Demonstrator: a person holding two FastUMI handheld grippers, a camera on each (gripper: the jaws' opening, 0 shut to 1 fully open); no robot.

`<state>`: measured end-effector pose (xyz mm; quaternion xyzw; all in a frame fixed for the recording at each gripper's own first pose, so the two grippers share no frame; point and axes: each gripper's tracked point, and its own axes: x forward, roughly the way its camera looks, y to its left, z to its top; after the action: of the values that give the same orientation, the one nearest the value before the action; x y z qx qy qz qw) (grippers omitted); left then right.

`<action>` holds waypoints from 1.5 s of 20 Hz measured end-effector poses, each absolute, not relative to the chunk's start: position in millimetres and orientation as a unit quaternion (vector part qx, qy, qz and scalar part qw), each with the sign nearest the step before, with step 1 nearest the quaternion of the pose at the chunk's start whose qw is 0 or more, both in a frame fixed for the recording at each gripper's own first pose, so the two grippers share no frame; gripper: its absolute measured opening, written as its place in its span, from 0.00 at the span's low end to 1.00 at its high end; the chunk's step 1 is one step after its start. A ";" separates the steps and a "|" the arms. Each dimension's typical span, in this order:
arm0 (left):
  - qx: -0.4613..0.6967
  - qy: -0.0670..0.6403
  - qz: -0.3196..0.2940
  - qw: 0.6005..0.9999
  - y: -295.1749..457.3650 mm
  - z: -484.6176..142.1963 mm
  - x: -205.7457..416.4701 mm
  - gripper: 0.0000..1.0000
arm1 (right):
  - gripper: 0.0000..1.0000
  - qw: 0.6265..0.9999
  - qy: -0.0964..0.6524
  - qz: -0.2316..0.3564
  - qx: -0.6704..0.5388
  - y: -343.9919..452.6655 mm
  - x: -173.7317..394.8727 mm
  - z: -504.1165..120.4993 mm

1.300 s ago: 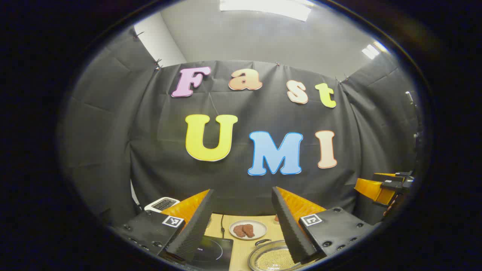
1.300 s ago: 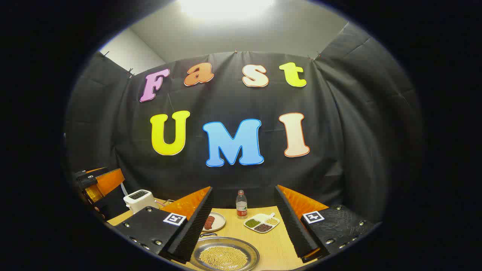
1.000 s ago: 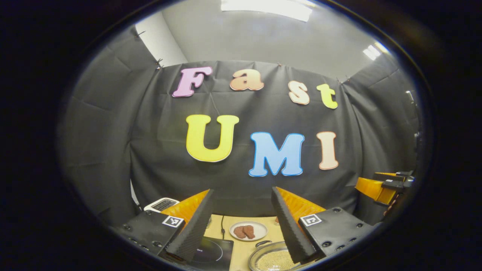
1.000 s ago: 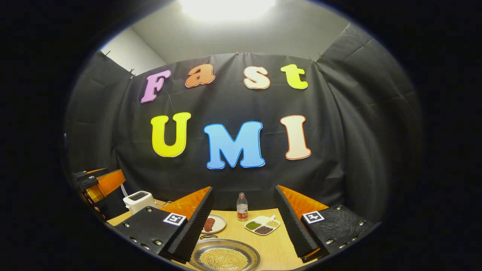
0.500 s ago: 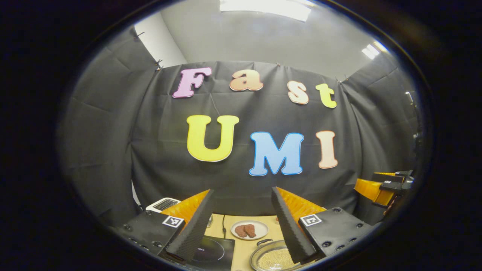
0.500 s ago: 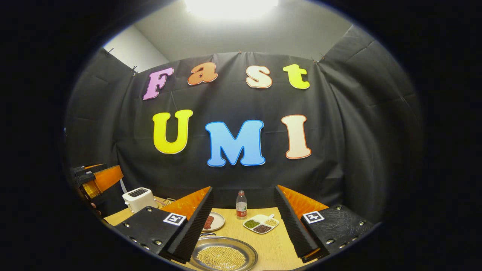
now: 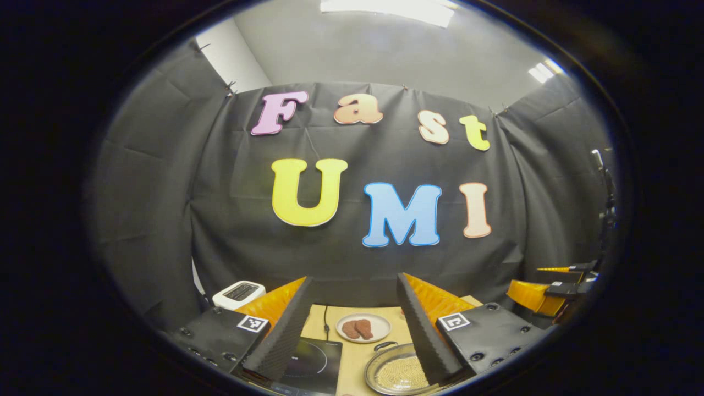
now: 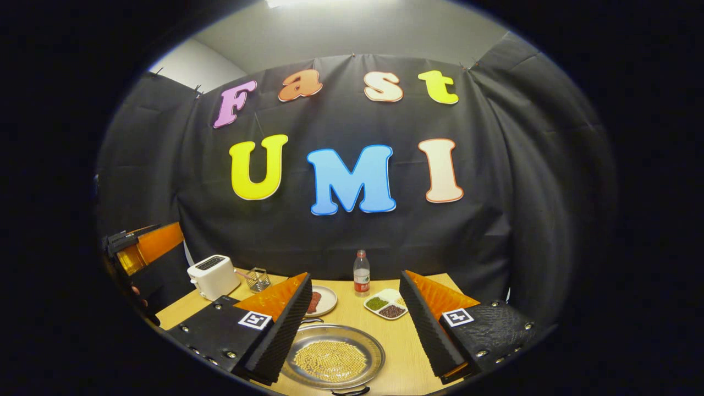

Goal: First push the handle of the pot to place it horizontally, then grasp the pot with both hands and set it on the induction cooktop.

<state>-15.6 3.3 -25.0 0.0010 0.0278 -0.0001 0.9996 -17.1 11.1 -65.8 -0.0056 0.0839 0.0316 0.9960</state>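
A light wooden table (image 8: 404,357) stands in front of a black cloth wall. In the right gripper view, going left to right: at the far left edge of the view the left gripper (image 8: 144,248) is held up in the air, well clear of the table, with part of a hand below it. A white toaster (image 8: 213,276) stands near the table's back left corner, and a small wire basket (image 8: 257,279) stands just beside it. Next comes a white plate (image 8: 324,300) with pieces of brown food, partly hidden behind one finger of the right gripper (image 8: 356,324). That gripper's fingers are spread wide apart, holding nothing, and hover above the table. Between them, near the table's front edge, sits the pot (image 8: 334,357), a shallow round metal pan filled with small yellow grains. One thin loop handle lies at its back rim and another at its front rim. A plastic bottle (image 8: 361,280) stands upright near the back edge, and a divided dish (image 8: 388,306) of green, dark and pale grains lies to its right.

In the left gripper view, the left gripper's own fingers are also wide apart and empty. Between them a black cooktop (image 7: 314,360) lies flat on the table, left of the pot and apart from it.
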 end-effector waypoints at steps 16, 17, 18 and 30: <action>0.009 0.075 0.006 0.997 6.3 -65.1 -19.3 0.96 | 0.48 0.931 0.342 0.125 -0.005 44.3 -68.8 -240.7; 0.010 0.076 0.008 0.997 7.5 -68.2 -20.0 0.96 | 0.49 0.923 0.362 0.132 -0.004 47.8 -71.2 -250.8; 0.010 0.078 0.010 0.997 9.3 -69.1 -21.0 0.96 | 0.33 0.919 0.379 0.113 -0.012 38.2 -76.2 -260.2; 0.016 0.094 0.057 0.994 42.7 -76.0 -41.1 0.95 | 0.01 0.819 0.548 0.172 0.002 63.2 -127.8 -348.0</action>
<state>-41.1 42.7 -76.0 0.0160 0.0941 0.0569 0.9938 -127.8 63.2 -348.0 0.0025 0.5476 0.1718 0.8189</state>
